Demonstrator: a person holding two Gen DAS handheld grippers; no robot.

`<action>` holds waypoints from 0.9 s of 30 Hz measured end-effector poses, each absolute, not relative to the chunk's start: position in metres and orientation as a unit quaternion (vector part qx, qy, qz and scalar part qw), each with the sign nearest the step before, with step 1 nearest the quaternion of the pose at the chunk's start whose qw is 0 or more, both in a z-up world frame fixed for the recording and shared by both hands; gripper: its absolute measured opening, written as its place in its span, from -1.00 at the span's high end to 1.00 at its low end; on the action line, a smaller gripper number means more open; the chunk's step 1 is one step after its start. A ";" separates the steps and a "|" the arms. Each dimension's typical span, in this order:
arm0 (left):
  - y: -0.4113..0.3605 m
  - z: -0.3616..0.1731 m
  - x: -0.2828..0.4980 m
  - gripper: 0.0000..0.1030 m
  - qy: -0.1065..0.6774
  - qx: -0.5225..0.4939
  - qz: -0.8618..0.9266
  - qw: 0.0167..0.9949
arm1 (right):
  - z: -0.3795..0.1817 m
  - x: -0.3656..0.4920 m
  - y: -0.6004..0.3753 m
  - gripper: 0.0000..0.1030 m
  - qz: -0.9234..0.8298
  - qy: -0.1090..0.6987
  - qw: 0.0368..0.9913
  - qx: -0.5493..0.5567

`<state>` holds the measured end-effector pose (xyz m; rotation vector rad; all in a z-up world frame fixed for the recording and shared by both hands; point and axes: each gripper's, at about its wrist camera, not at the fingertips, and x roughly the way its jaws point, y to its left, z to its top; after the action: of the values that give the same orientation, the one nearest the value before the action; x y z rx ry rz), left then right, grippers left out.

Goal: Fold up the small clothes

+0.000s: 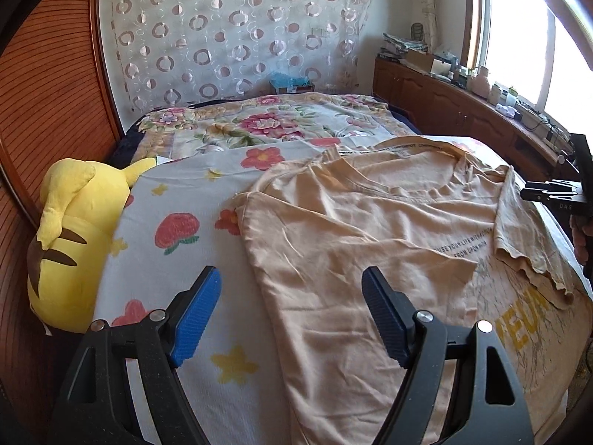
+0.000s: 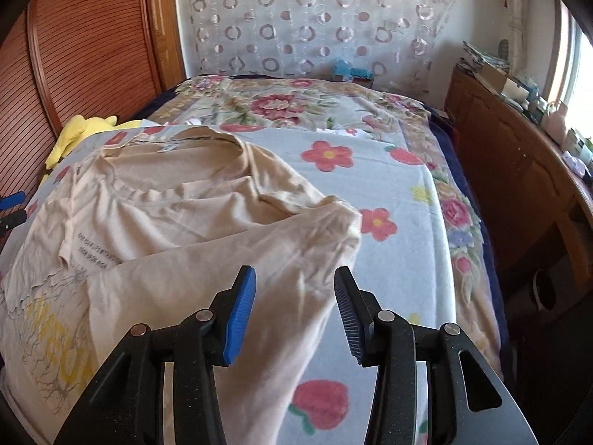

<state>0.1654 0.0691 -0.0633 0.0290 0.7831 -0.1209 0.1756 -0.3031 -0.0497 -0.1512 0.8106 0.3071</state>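
Observation:
A beige T-shirt (image 1: 370,230) with yellow letters lies flat on the flowered sheet (image 1: 178,185) of a bed, collar toward the far end. Both its side panels are folded in over the chest. My left gripper (image 1: 292,274) hovers open above the folded left edge, nothing between its blue pads (image 1: 196,319). In the right wrist view the same shirt (image 2: 207,222) lies under my right gripper (image 2: 294,272), whose jaws stand apart above the folded right panel without pinching cloth. The right gripper also shows at the edge of the left wrist view, as a black part (image 1: 548,189).
A yellow plush toy (image 1: 70,237) sits at the bed's left side against a slatted wooden panel (image 1: 55,92). A wooden cabinet (image 2: 519,170) with clutter on top runs along the right under a window. A circle-patterned curtain (image 1: 237,33) hangs behind the bed.

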 end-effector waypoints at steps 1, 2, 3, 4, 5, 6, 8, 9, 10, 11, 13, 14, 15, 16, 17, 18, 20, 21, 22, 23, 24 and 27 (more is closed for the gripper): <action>0.072 -0.065 0.172 -0.54 0.385 0.011 -0.058 0.921 | -0.051 0.181 -0.306 0.11 0.145 0.397 0.904 -0.070; 0.076 -0.067 0.176 -0.54 0.389 0.010 -0.056 0.920 | -0.053 0.186 -0.309 0.11 0.142 0.399 0.903 -0.067; 0.079 -0.069 0.182 -0.54 0.394 0.009 -0.054 0.918 | -0.055 0.191 -0.311 0.11 0.140 0.401 0.903 -0.066; 0.080 -0.070 0.188 -0.54 0.398 0.009 -0.052 0.916 | -0.057 0.196 -0.311 0.11 0.139 0.403 0.902 -0.065; 0.082 -0.072 0.194 -0.54 0.401 0.011 -0.050 0.915 | -0.058 0.200 -0.312 0.11 0.139 0.404 0.902 -0.064; 0.084 -0.074 0.199 -0.54 0.404 0.012 -0.048 0.914 | -0.060 0.204 -0.314 0.11 0.139 0.405 0.902 -0.063; 0.085 -0.077 0.208 -0.54 0.410 0.013 -0.046 0.911 | -0.064 0.211 -0.314 0.11 0.138 0.405 0.902 -0.058; 0.086 -0.079 0.213 -0.54 0.414 0.013 -0.044 0.909 | -0.065 0.212 -0.313 0.11 0.139 0.400 0.904 -0.056; 0.086 -0.080 0.216 -0.54 0.417 0.013 -0.044 0.908 | -0.066 0.213 -0.312 0.11 0.138 0.398 0.905 -0.056; 0.087 -0.082 0.221 -0.54 0.420 0.014 -0.043 0.907 | -0.067 0.213 -0.312 0.11 0.137 0.398 0.906 -0.057; 0.089 -0.084 0.229 -0.54 0.426 0.014 -0.043 0.904 | -0.067 0.211 -0.312 0.10 0.136 0.397 0.906 -0.058; 0.090 -0.086 0.233 -0.54 0.428 0.013 -0.043 0.902 | -0.067 0.211 -0.312 0.09 0.136 0.397 0.906 -0.059; 0.091 -0.088 0.238 -0.54 0.431 0.013 -0.043 0.901 | -0.068 0.212 -0.312 0.05 0.137 0.397 0.906 -0.060; 0.091 -0.089 0.242 -0.54 0.433 0.014 -0.042 0.900 | -0.068 0.212 -0.312 0.04 0.139 0.397 0.905 -0.062; 0.091 -0.091 0.246 -0.54 0.436 0.015 -0.041 0.899 | -0.068 0.212 -0.311 0.02 0.139 0.397 0.905 -0.065; 0.093 -0.092 0.250 -0.54 0.439 0.015 -0.040 0.898 | -0.068 0.213 -0.312 0.02 0.139 0.398 0.905 -0.067; 0.095 -0.095 0.257 -0.54 0.444 0.013 -0.040 0.895 | -0.068 0.214 -0.312 0.01 0.139 0.398 0.904 -0.067; 0.098 -0.096 0.260 -0.54 0.446 0.009 -0.042 0.894 | -0.068 0.213 -0.312 0.00 0.140 0.398 0.904 -0.067; 0.100 -0.097 0.262 -0.54 0.447 0.003 -0.047 0.893 | -0.067 0.213 -0.313 -0.01 0.140 0.398 0.904 -0.067; 0.102 -0.097 0.263 -0.54 0.448 0.000 -0.047 0.893 | -0.067 0.213 -0.313 -0.02 0.141 0.398 0.904 -0.067; 0.103 -0.096 0.264 -0.54 0.449 0.000 -0.047 0.892 | -0.067 0.213 -0.313 -0.02 0.141 0.398 0.904 -0.068; 0.106 -0.096 0.263 -0.51 0.447 -0.009 -0.062 0.892 | -0.067 0.214 -0.313 -0.03 0.140 0.398 0.904 -0.069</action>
<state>0.2632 0.1057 -0.0956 -0.0179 0.9268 -0.1289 0.2137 -0.3128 -0.0672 -0.1426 0.8222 0.2897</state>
